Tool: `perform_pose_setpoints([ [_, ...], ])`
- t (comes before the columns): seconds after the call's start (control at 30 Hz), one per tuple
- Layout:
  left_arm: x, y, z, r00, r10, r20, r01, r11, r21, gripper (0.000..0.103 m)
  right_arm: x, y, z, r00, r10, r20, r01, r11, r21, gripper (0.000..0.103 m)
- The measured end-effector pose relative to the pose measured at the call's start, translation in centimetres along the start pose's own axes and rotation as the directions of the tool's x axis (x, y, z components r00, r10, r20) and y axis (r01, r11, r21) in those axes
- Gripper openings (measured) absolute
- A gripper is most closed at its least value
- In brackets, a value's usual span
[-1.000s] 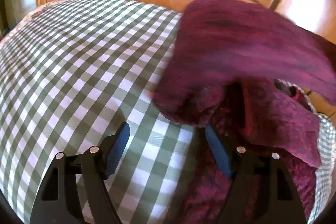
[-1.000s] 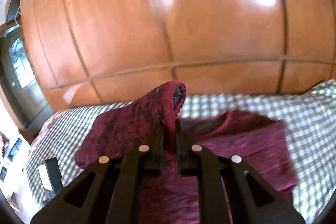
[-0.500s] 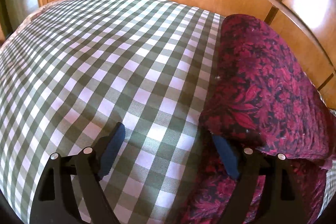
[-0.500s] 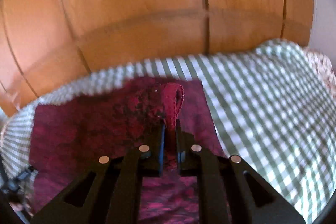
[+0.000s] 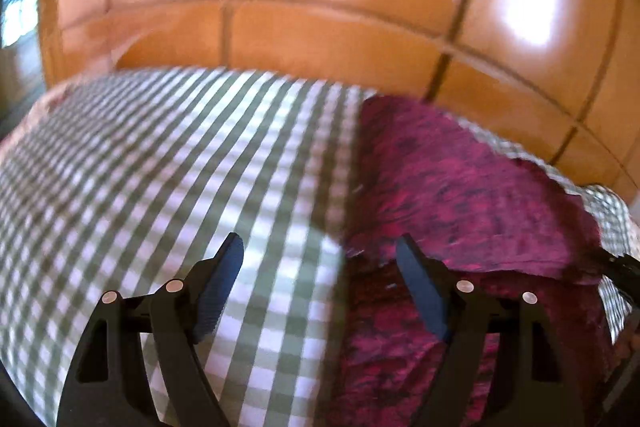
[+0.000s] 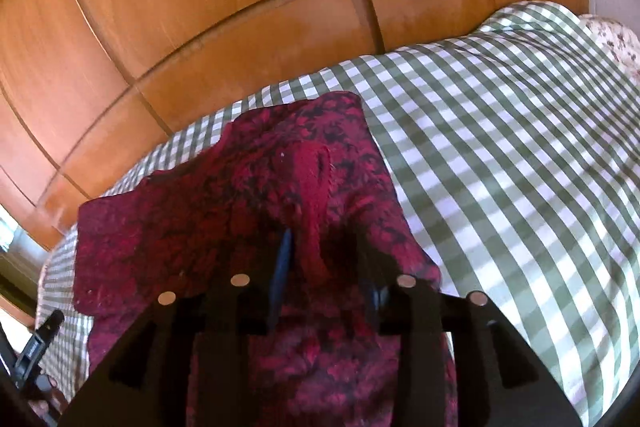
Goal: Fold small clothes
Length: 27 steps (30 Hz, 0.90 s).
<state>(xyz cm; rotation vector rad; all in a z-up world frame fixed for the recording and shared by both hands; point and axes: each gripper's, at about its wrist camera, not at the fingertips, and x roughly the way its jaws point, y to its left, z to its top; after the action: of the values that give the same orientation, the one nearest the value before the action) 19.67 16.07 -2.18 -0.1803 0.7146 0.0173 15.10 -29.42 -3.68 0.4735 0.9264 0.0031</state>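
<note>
A dark red floral garment [image 6: 248, 203] lies folded over on a green and white checked bedcover [image 6: 500, 155]. My right gripper [image 6: 324, 247] hangs just above it with its jaws open; a raised red hem [image 6: 314, 187] of the garment stands between the fingers, loose. In the left wrist view the garment [image 5: 472, 187] lies at the right on the bedcover [image 5: 160, 167]. My left gripper [image 5: 320, 255] is open and empty at the garment's left edge, right finger [image 5: 420, 287] over the cloth.
A glossy orange wooden wardrobe [image 6: 200, 7] stands close behind the bed. A flowered cover [image 6: 612, 39] shows at the far right. The left gripper's black tip [image 6: 36, 343] shows at the lower left of the right wrist view.
My right gripper carried the garment's edge across, laid it down and opened, letting it go. The left gripper stayed open and tilted up; its view is blurred.
</note>
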Motion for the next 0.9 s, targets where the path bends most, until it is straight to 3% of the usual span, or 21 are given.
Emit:
perform_pose_setpoints([
  [0.07, -0.4, -0.9, 0.7, 0.999, -0.042, 0.018, 0.041, 0.999, 0.035, 0.078, -0.8, 0.5, 0.0, 0.999, -0.029, 0.027, 0.029, 0.999, -0.024, 0.033],
  [0.17, 0.8, -1.3, 2.0, 0.996, -0.09, -0.011, 0.091, 0.995, 0.03, 0.078, -1.6, 2.5, -0.1, 0.999, 0.001, 0.044, 0.003, 0.996, -0.091, 0.035],
  [0.23, 2.0, -0.5, 2.9, 0.99, -0.131, -0.053, 0.129, 0.991, -0.038, 0.078, -1.5, 4.2, -0.3, 0.999, 0.01, 0.046, -0.003, 0.988, -0.154, 0.037],
  [0.33, 4.9, 2.1, 4.6, 0.963, -0.241, -0.122, 0.208, 0.95, -0.232, 0.078, -0.2, 6.2, -0.8, 0.999, 0.012, 0.031, -0.004, 0.974, -0.228, 0.04],
  [0.6, 10.9, 3.1, 7.6, 0.919, -0.334, -0.209, 0.256, 0.91, -0.327, 0.078, 2.1, 6.3, -1.7, 1.0, 0.001, 0.013, 0.002, 0.973, -0.23, 0.041],
  [0.63, 11.6, 3.2, 7.8, 0.906, -0.367, -0.213, 0.28, 0.894, -0.349, 0.078, 2.2, 6.2, -1.7, 1.0, 0.003, 0.011, 0.0, 0.974, -0.227, 0.041],
  [0.73, 14.0, 3.6, 8.0, 0.841, -0.502, -0.202, 0.367, 0.803, -0.469, 0.079, 2.4, 6.0, -1.8, 1.0, 0.005, 0.01, -0.003, 0.975, -0.223, 0.042],
  [0.77, 14.9, 3.7, 7.9, 0.828, -0.524, -0.197, 0.371, 0.777, -0.509, 0.079, 2.6, 6.0, -1.7, 1.0, 0.005, 0.01, -0.002, 0.975, -0.223, 0.042],
  [0.83, 15.9, 3.5, 7.9, 0.817, -0.547, -0.182, 0.385, 0.752, -0.536, 0.077, 2.6, 6.0, -1.7, 1.0, 0.007, 0.012, -0.004, 0.975, -0.221, 0.042],
  [0.87, 16.1, 3.3, 7.9, 0.81, -0.559, -0.175, 0.398, 0.744, -0.536, 0.071, 2.7, 5.9, -1.7, 1.0, 0.007, 0.011, -0.005, 0.975, -0.222, 0.042],
  [0.9, 16.1, 2.9, 8.0, 0.804, -0.57, -0.17, 0.413, 0.741, -0.529, 0.05, 2.7, 5.9, -1.7, 1.0, 0.008, 0.012, -0.006, 0.975, -0.221, 0.042],
])
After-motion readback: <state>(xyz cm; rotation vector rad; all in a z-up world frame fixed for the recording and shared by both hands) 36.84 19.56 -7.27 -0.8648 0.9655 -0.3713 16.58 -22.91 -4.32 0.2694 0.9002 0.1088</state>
